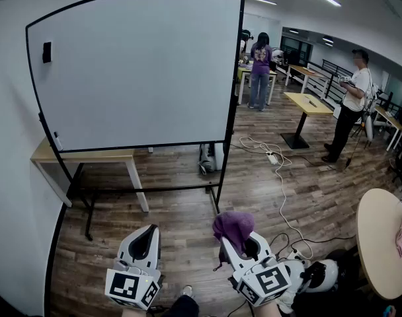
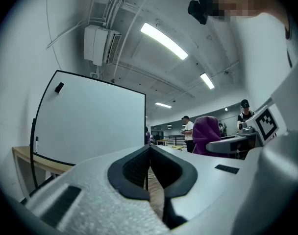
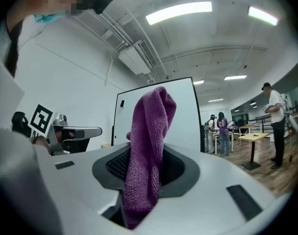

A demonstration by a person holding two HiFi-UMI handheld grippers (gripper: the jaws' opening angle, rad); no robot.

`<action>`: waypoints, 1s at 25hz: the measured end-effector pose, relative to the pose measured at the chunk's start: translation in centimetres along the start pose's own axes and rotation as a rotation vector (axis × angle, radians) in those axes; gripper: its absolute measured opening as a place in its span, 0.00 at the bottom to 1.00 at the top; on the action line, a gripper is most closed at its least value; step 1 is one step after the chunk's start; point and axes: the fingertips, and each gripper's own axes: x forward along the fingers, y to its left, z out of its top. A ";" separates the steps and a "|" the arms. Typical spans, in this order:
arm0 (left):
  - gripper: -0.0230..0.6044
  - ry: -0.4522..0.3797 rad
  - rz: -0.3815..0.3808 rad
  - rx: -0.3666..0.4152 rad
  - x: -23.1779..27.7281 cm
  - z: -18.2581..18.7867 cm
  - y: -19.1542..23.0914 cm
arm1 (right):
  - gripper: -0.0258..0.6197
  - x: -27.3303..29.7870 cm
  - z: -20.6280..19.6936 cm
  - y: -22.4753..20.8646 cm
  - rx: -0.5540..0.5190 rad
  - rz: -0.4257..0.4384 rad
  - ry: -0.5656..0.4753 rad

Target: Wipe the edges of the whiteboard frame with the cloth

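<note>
The whiteboard [image 1: 135,71] stands on a black stand ahead of me, its thin black frame [image 1: 235,78] running round the white panel. It also shows in the left gripper view as the whiteboard [image 2: 90,121], and behind the cloth in the right gripper view as the whiteboard [image 3: 188,116]. My right gripper [image 1: 239,243] is low at the centre, well short of the board, shut on a purple cloth [image 1: 233,226] that sticks up from its jaws. The cloth [image 3: 149,126] hangs over the right gripper [image 3: 148,158]. My left gripper [image 1: 145,235] [image 2: 150,152] is beside it, shut and holding nothing.
A small black object [image 1: 47,51] is stuck at the board's upper left. A wooden table [image 1: 82,156] stands behind the board against the white wall. A white cable [image 1: 280,177] trails over the wood floor. Two people [image 1: 260,71] [image 1: 350,104] stand by yellow tables [image 1: 308,103]. A round table [image 1: 379,243] is at right.
</note>
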 end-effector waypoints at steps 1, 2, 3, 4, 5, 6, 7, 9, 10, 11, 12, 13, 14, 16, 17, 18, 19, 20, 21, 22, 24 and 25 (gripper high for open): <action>0.06 -0.001 0.001 0.000 0.0 0.0 -0.1 | 0.23 0.0 0.0 0.0 -0.001 0.003 0.000; 0.06 -0.002 0.003 0.000 0.0 0.0 -0.1 | 0.23 0.0 0.0 -0.1 -0.003 0.006 0.000; 0.06 -0.002 0.005 0.000 0.0 0.0 -0.2 | 0.23 0.0 0.0 -0.1 -0.003 0.009 0.001; 0.07 -0.002 0.009 0.000 -0.1 0.0 -0.2 | 0.23 0.0 -0.1 0.0 -0.002 0.011 0.002; 0.07 -0.002 0.012 0.001 -0.2 0.0 -0.1 | 0.23 0.1 -0.1 0.0 -0.001 0.013 0.003; 0.06 -0.003 0.015 0.001 -0.2 0.0 -0.1 | 0.23 0.1 -0.1 0.1 -0.001 0.017 0.004; 0.06 -0.003 0.020 0.001 -0.3 0.1 0.1 | 0.23 0.2 -0.1 0.3 -0.002 0.022 0.005; 0.06 -0.005 0.028 0.000 -0.5 0.2 0.6 | 0.23 0.6 -0.1 0.5 -0.004 0.028 0.007; 0.06 -0.005 0.032 -0.002 -0.5 0.2 0.8 | 0.23 0.8 -0.1 0.6 -0.005 0.030 0.009; 0.06 -0.005 0.035 -0.004 -0.5 0.3 1.0 | 0.23 0.9 -0.1 0.7 -0.007 0.033 0.011; 0.07 -0.006 0.038 -0.005 -0.5 0.3 1.0 | 0.23 1.0 -0.2 0.7 -0.007 0.035 0.013; 0.07 -0.007 0.040 -0.005 -0.5 0.3 1.0 | 0.23 1.0 -0.2 0.7 -0.005 0.035 0.015; 0.06 -0.007 0.041 -0.005 -0.4 0.3 1.0 | 0.23 1.0 -0.3 0.6 -0.002 0.034 0.016; 0.07 -0.004 0.036 -0.002 -0.2 0.2 1.0 | 0.23 1.1 -0.4 0.4 0.000 0.032 0.016; 0.07 -0.002 0.032 -0.001 0.0 0.1 1.0 | 0.23 1.2 -0.3 0.3 -0.001 0.030 0.013; 0.07 -0.002 0.030 -0.001 0.3 0.2 1.1 | 0.23 1.4 -0.2 0.2 -0.003 0.027 0.008; 0.07 -0.003 0.029 -0.002 0.5 0.2 1.2 | 0.23 1.6 -0.1 0.1 -0.009 0.026 0.002; 0.06 -0.003 0.026 -0.002 0.8 0.3 1.3 | 0.23 1.8 0.1 0.1 -0.019 0.028 -0.003; 0.06 -0.003 0.022 -0.001 1.2 0.3 1.4 | 0.23 2.0 0.3 0.1 -0.034 0.031 -0.008; 0.06 -0.004 0.016 0.000 1.5 0.3 1.5 | 0.23 2.2 0.4 0.1 -0.052 0.032 -0.012; 0.07 -0.007 0.006 0.001 2.2 0.4 1.6 | 0.23 2.6 0.6 -0.1 -0.085 0.026 -0.019; 0.07 -0.010 0.002 0.001 2.6 0.5 1.7 | 0.23 2.8 0.7 -0.2 -0.092 0.024 -0.018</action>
